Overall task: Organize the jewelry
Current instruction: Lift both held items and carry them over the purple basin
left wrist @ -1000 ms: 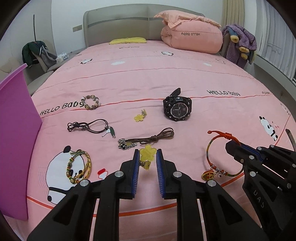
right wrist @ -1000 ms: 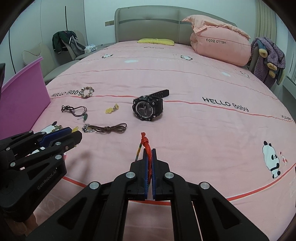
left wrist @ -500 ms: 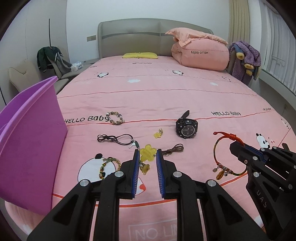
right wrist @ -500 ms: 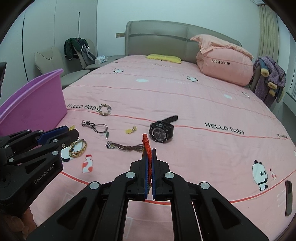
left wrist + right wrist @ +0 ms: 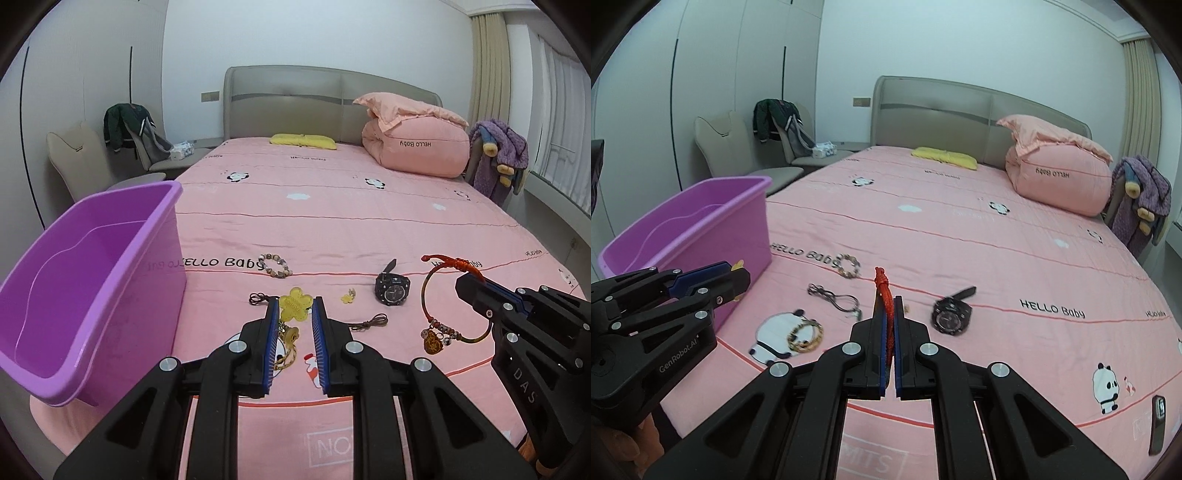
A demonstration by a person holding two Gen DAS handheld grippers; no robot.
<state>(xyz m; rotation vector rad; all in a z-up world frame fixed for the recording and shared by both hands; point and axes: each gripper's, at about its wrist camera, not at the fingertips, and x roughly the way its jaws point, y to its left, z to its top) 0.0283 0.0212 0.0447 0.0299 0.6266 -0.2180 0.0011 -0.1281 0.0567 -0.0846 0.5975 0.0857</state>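
My left gripper is shut on a yellow flower charm and holds it raised above the pink bed. My right gripper is shut on the red knotted cord of a bangle bracelet with hanging charms, also lifted clear. The purple bin stands at the left with nothing seen inside; it also shows in the right wrist view. On the bed lie a black watch, a bead bracelet, a black cord necklace, a gold braided bracelet and a brown cord.
A small yellow charm lies left of the watch. A folded pink quilt and a yellow pillow are at the head of the bed. A chair with a jacket stands left. A dark phone lies near the bed's right front edge.
Both grippers have risen and pulled back from the bed with their items. The purple bin's inside has come into view at the left.
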